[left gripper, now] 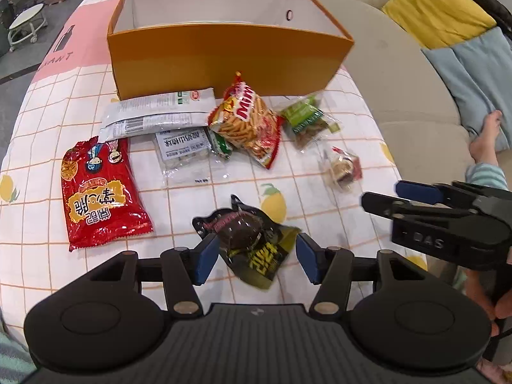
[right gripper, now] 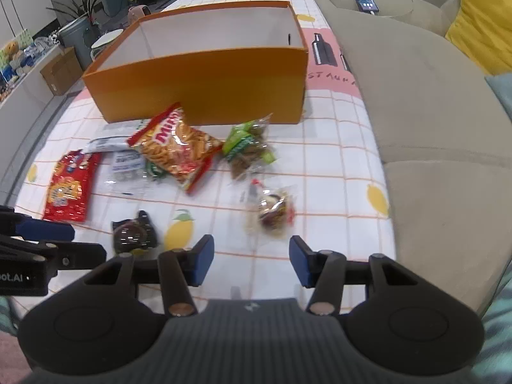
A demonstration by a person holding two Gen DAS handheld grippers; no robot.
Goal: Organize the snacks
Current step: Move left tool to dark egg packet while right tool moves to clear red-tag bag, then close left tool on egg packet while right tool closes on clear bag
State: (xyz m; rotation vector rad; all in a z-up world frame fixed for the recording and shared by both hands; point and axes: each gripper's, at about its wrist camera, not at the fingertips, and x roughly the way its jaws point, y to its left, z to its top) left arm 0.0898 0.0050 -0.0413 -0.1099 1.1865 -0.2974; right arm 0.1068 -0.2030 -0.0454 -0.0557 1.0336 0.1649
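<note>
Where blur smears it, clear packet [right gripper: 273, 212] unreadable

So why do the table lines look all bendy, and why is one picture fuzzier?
Left wrist view: the fisheye lens bends the checked tablecloth lines, and the red snack bag glints with glare. Right wrist view: same bending, plus blur smearing the clear candy packet and the orange box.

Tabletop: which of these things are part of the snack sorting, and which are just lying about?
Job: orange box; red noodle bag; Mimi sticks bag; white pouch; clear packet; green packet; small clear snack; black packet.

Lying about: phone; yellow cushion; stool.
</note>
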